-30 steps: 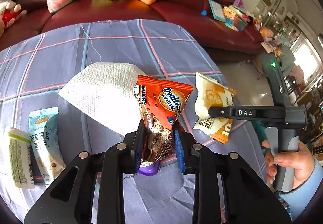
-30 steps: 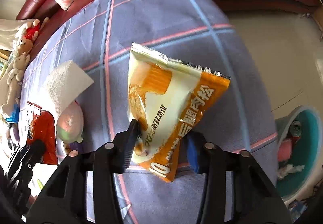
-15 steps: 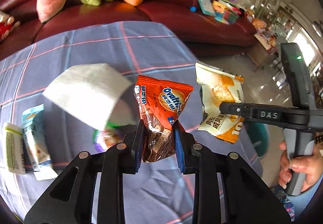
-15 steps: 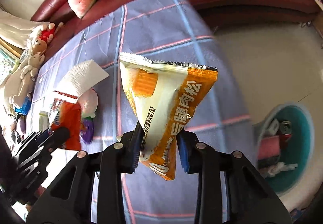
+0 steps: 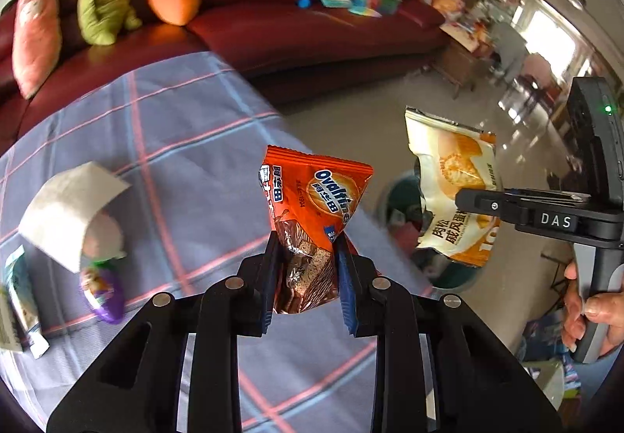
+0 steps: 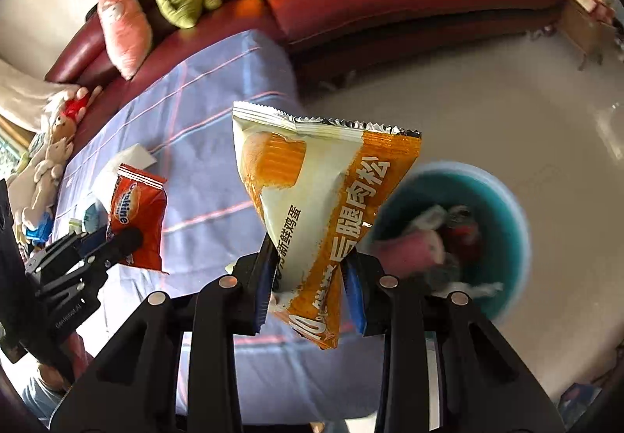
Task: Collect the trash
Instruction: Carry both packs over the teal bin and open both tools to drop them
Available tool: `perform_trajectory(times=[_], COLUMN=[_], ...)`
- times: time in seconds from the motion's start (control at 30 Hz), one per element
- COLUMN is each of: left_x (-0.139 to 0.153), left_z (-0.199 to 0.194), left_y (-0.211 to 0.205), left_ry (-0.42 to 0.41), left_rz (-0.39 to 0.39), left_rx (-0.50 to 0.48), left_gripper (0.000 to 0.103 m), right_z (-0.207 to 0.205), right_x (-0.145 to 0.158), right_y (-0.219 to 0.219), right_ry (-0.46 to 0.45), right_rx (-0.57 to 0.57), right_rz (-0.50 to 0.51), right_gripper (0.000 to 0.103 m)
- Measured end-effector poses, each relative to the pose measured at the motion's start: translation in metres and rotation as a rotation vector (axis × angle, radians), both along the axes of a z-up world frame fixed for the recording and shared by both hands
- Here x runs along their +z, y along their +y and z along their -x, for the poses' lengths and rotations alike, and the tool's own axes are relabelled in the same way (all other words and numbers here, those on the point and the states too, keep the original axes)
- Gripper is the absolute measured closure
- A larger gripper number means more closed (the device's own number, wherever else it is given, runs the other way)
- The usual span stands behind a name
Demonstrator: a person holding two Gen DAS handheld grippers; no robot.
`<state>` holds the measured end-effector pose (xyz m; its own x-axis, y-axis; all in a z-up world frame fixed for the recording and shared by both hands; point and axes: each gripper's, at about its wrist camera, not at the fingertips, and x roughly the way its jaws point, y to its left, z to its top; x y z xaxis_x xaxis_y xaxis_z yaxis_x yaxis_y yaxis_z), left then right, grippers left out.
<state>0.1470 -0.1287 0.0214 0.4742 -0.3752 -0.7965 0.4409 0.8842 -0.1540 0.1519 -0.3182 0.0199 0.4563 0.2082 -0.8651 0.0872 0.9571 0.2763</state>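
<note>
My left gripper (image 5: 306,253) is shut on an orange Ovaltine wrapper (image 5: 312,199), held upright above the right edge of the blue plaid table (image 5: 175,144). My right gripper (image 6: 310,261) is shut on a white and orange snack bag (image 6: 312,191), lifted off the table. That bag (image 5: 452,179) hangs out over the floor in the left wrist view. Just beyond and below it on the floor stands a teal trash bin (image 6: 503,222) with several pieces of trash inside. The Ovaltine wrapper (image 6: 136,214) and left gripper (image 6: 130,236) show at the left of the right wrist view.
On the table lie a white napkin (image 5: 70,206), a purple and white toy (image 5: 103,288) and a pale blue packet (image 5: 21,288) at the left edge. A dark red sofa (image 5: 273,15) with plush toys runs behind. A hand (image 5: 589,316) holds the right gripper's handle.
Both grippers have swung right and lifted, carrying their wrappers from over the table toward its right edge. The right jaws have closed onto the snack bag. The teal bin has come nearer.
</note>
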Motion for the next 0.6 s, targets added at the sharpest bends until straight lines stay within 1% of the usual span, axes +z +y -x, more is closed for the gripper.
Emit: perform_trajectory(times=[0.23, 0.37, 0.6], left_x=[-0.018, -0.031, -0.052], left_z=[0.004, 0.004, -0.003], left_y=[-0.069, -0.107, -0.155], left_ry=[0.026, 0.047, 0.088], left_rz=[-0.043, -0.054, -0.051], left_rx=[-0.119, -0.178, -0.255], left_gripper=[0.075, 0.075, 0.075], right_z=[0.037, 0.052, 0.062], right_x=[-0.012, -0.023, -0.034], right_y=[-0.067, -0.102, -0.139], right_ry=[0.008, 0.03, 0.06], right_rx=[-0.099, -0.16, -0.224], right_rz=[0.002, -0.008, -0.015], right_gripper=[0.072, 0.072, 0.072])
